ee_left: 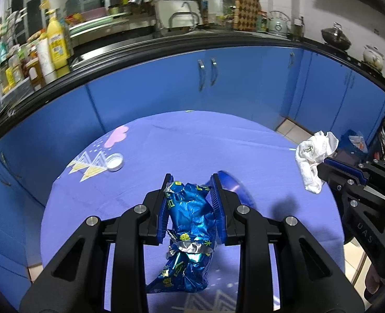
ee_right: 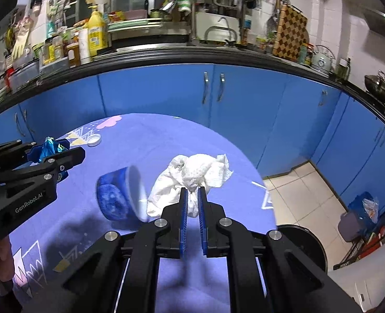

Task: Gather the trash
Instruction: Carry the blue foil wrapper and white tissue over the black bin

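Note:
My left gripper (ee_left: 191, 180) is shut on a crumpled blue foil wrapper (ee_left: 189, 214) and holds it above the purple tablecloth (ee_left: 166, 143). My right gripper (ee_right: 191, 190) is shut on a crumpled white paper towel (ee_right: 195, 169), also held above the table. In the left wrist view the towel (ee_left: 313, 154) hangs from the right gripper at the right edge. In the right wrist view the wrapper (ee_right: 47, 148) shows between the left gripper's fingers at the left. A blue bowl (ee_right: 116, 195) lies tipped on its side on the table between the two grippers. A small white lid (ee_left: 115, 161) lies at the table's far left.
Blue kitchen cabinets (ee_right: 218, 99) with a crowded black counter stand behind the table. A round black bin (ee_right: 304, 245) stands on the tiled floor right of the table. A blue bag (ee_right: 364, 206) and a rack are at the far right.

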`<action>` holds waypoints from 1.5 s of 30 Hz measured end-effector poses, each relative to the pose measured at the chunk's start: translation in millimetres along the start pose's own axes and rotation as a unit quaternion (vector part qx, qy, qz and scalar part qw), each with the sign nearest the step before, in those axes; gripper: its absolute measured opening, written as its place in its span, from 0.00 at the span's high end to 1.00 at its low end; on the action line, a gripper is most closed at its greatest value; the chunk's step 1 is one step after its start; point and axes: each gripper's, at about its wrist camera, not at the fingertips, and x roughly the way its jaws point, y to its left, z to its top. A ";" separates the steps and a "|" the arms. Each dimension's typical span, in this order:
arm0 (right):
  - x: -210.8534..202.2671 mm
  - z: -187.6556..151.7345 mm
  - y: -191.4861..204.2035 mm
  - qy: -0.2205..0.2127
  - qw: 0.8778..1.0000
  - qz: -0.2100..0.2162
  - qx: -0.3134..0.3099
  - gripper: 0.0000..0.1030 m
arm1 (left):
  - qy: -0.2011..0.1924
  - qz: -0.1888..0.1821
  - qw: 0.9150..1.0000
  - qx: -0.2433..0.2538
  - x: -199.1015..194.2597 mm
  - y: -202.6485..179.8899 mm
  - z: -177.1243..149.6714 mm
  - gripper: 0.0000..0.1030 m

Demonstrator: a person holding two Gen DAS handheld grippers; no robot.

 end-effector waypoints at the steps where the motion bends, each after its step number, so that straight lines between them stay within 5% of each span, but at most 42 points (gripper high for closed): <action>1: -1.9 -2.0 -5.2 0.000 1.000 -0.003 0.003 0.92 | 0.000 -0.005 1.000 0.003 0.7 -7.2 2.1 0.71; 18: -41.9 -37.6 -109.2 -0.009 0.995 -0.072 0.068 0.92 | 0.004 -0.066 0.995 0.078 14.1 -128.0 23.3 0.71; 38: -52.6 -67.1 -183.3 -0.006 0.989 -0.085 0.121 0.88 | -0.001 -0.086 0.985 0.148 29.0 -230.0 40.1 0.71; 40: -51.1 -68.3 -187.7 -0.007 0.988 -0.089 0.124 0.83 | -0.001 -0.086 0.985 0.151 30.6 -236.6 42.0 0.71; 41: -50.3 -69.2 -189.5 -0.005 0.988 -0.089 0.126 0.72 | -0.002 -0.086 0.984 0.154 31.2 -239.7 43.2 0.71; 42: -49.0 -70.8 -191.9 -0.001 0.988 -0.089 0.129 0.44 | -0.003 -0.086 0.984 0.156 31.3 -242.3 44.2 0.71; 43: -49.2 -73.0 -194.4 -0.001 0.987 -0.094 0.132 0.29 | -0.004 -0.087 0.984 0.159 31.6 -246.0 45.7 0.71; 45: -55.3 -77.4 -197.7 -0.026 0.982 -0.132 0.131 0.21 | -0.005 -0.089 0.983 0.161 31.8 -251.0 48.2 0.71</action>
